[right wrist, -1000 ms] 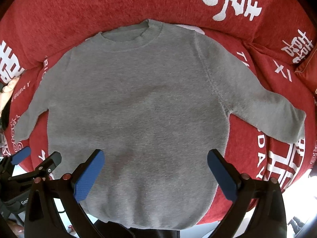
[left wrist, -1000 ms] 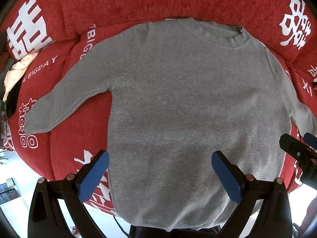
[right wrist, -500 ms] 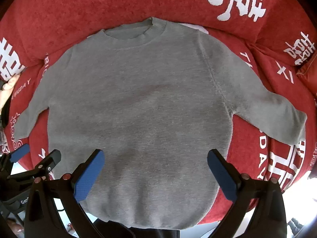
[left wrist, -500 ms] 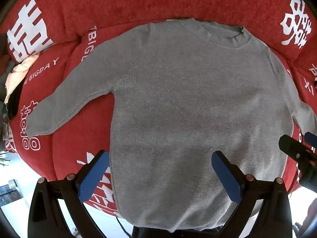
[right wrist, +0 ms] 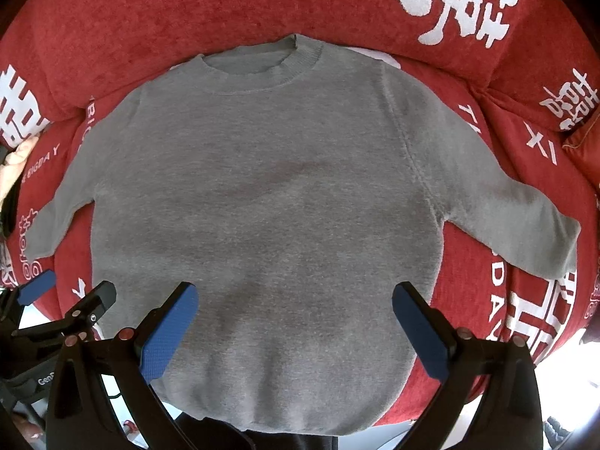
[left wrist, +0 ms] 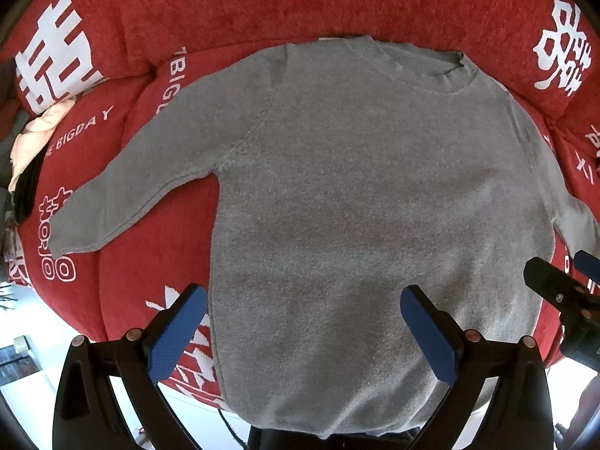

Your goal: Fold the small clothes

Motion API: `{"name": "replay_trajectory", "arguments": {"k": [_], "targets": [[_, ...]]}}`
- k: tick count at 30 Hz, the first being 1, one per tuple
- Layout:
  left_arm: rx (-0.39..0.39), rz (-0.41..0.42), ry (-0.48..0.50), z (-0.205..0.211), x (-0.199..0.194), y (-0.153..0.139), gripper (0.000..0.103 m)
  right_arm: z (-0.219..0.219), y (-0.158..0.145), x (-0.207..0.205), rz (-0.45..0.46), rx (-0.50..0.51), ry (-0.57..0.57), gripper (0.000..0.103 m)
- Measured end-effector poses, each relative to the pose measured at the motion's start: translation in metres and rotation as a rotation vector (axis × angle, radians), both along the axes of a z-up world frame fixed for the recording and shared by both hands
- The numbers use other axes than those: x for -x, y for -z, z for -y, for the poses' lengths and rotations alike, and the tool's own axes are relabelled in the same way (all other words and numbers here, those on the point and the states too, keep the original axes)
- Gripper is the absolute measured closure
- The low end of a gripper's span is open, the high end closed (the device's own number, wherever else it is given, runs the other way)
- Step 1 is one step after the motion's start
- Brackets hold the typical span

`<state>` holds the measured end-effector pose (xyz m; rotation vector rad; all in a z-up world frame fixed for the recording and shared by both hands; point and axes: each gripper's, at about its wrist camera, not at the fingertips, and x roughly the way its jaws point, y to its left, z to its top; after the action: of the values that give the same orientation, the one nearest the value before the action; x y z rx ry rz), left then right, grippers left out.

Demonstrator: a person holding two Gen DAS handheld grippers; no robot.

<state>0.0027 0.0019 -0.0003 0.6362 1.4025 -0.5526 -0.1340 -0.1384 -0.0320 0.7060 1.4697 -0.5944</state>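
A small grey sweater [left wrist: 367,202] [right wrist: 270,202] lies flat on a red sofa seat, collar away from me and both sleeves spread out to the sides. My left gripper [left wrist: 303,332] hovers open above the sweater's lower left part, with nothing between its blue pads. My right gripper [right wrist: 296,328] hangs open over the lower hem area, also holding nothing. In the left wrist view the right gripper [left wrist: 562,292] shows at the right edge. The right wrist view catches the left gripper [right wrist: 63,300] at its left edge.
The red sofa [left wrist: 262,7] carries white printed characters on its seat and back cushions [right wrist: 450,0]. A pile of pale and dark clothes [left wrist: 33,138] lies at the far left. A pale floor [left wrist: 22,333] shows beyond the seat's front edge.
Both grippers have drifted slightly, so the sweater sits a little lower and nearer in each view. Both stay open and the sweater has not moved.
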Motion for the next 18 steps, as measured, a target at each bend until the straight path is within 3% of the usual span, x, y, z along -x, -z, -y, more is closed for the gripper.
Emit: {"name": "replay_trajectory", "arguments": {"k": [18], "targets": [[-0.030, -0.015, -0.013, -0.0059, -0.0043, 0.0000, 0.000, -0.0059, 0.0028, -0.0042, -0.001, -0.004, -0.003, 0.000]]}}
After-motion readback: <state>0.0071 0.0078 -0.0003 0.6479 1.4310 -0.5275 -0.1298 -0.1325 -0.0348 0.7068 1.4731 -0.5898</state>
